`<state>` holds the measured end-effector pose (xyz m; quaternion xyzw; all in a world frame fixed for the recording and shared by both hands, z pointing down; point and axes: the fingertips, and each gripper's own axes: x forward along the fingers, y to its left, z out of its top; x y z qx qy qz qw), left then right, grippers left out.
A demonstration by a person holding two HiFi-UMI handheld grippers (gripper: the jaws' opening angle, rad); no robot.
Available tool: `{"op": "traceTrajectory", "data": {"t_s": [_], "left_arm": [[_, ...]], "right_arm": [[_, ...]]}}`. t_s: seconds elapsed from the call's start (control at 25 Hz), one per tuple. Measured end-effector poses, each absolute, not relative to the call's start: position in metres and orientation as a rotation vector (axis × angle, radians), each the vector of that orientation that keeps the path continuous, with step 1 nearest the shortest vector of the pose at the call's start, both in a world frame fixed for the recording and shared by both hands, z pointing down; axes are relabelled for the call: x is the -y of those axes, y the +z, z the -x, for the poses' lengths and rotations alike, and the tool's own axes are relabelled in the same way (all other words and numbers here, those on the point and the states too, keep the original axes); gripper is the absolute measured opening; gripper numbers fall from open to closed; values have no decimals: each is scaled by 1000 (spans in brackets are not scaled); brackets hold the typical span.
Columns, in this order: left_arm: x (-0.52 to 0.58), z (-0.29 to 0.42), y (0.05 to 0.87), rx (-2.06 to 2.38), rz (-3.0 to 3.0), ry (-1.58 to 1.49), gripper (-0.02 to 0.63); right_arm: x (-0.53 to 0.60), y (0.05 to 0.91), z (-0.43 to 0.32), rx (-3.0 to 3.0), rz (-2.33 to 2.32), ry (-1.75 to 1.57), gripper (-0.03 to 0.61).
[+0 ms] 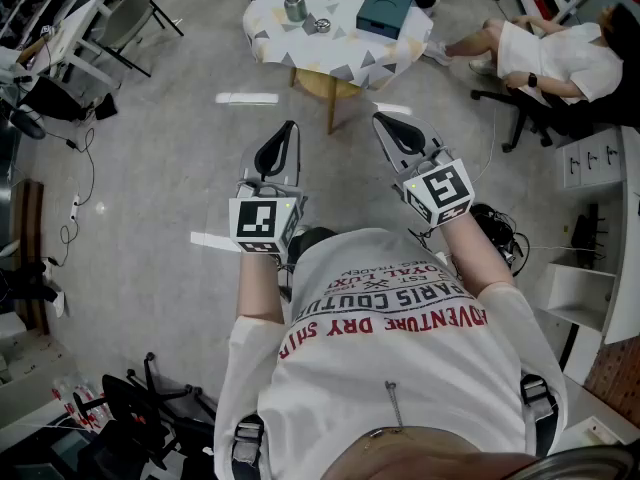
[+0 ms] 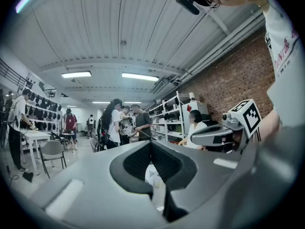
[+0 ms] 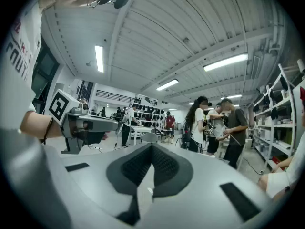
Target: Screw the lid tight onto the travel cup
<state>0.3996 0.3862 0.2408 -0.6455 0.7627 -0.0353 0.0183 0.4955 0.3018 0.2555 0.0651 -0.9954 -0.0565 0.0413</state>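
Printed white T-shirt fabric [image 1: 400,358] is filling the bottom of the head view, and both forearms are reaching out from it. The left tongs [image 1: 289,131] and the right tongs [image 1: 384,120] are pointing level over the grey floor [image 1: 150,148]. Each gripper view is showing its jaws pressed together with nothing between them, only the room beyond.

Well ahead of both, a round tabletop [image 1: 272,30] under a white cloth patterned with grey and yellow triangles is carrying the small silvery metal travel cup [image 1: 295,6]. It is standing upright near the far edge, with its round silvery lid [image 1: 322,25] lying just beside it, apart from the rim. A flat teal box [image 1: 384,8] is sitting further right on the same cloth.

Nothing is being handled yet; the lid is not on. The cup is looking stiff and smooth, probably light if empty, so it is likely to slip or tip under a sideways push. One pair of tongs would do best clamping its body around the middle, the other pinching the lid across its edge for turning.
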Motion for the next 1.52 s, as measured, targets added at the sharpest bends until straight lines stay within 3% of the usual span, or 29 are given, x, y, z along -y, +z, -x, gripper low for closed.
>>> {"op": "traceTrajectory", "data": {"t_s": [0.92, 1.16, 1.52], "left_arm": [[-354, -365, 268, -2433, 2064, -154, 12], [-337, -303, 282, -2435, 2084, -142, 12], [-279, -147, 283, -2333, 2265, -117, 12]], "right_arm": [[-263, 284, -459, 3019, -196, 49, 9], [-240, 298, -401, 2991, -241, 74, 9], [-190, 303, -264, 2886, -446, 104, 9]]}}
